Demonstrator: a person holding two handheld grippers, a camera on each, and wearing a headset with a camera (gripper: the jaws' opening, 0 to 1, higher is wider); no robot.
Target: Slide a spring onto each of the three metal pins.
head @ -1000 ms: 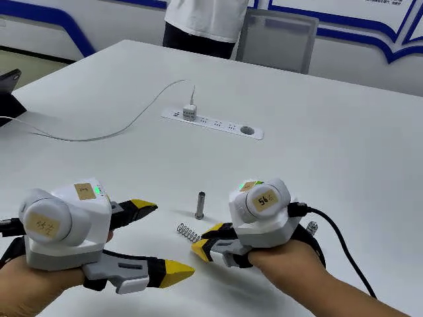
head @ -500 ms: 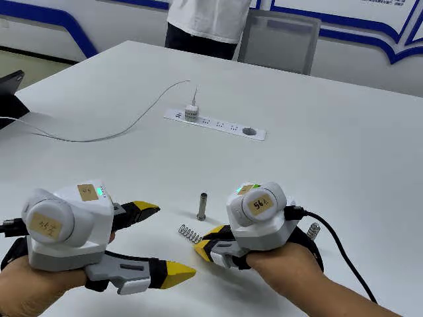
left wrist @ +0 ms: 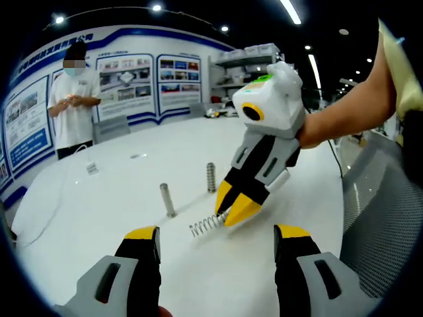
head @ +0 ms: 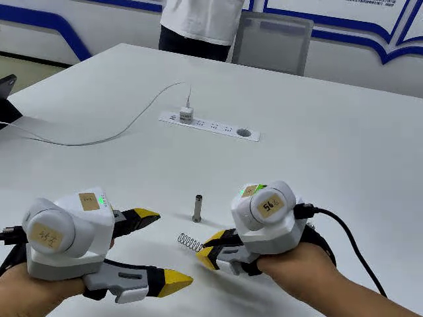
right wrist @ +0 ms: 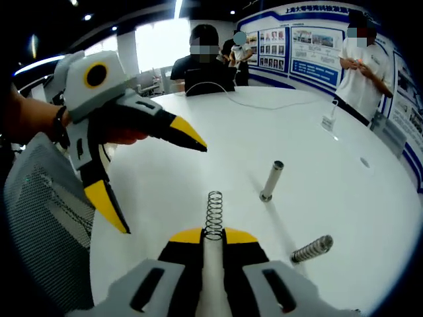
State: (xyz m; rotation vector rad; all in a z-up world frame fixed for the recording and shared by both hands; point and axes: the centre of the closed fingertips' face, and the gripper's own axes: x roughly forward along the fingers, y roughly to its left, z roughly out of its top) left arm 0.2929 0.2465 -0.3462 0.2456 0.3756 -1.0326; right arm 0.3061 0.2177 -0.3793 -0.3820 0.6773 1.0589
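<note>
On the table (head: 317, 152) near the bare upright pin (head: 197, 207), my right gripper (head: 206, 247) has its jaws clamped on one end of the spring (head: 190, 242), while my left gripper (head: 172, 247) holds its jaws apart.

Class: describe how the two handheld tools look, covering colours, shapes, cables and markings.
The left tool and right tool match: white rounded housing, grey-black jaws with yellow ends, a tan handwritten sticker and a green light. A black cable leaves the right tool's back. The right forearm is unsleeved.

Two pins: bare pin (head: 197, 207), spring-covered pin (right wrist: 312, 249). One loose spring (head: 190, 242). Two claws: left claw (head: 170, 247), right claw (head: 203, 247). One power strip (head: 208, 125).
</note>
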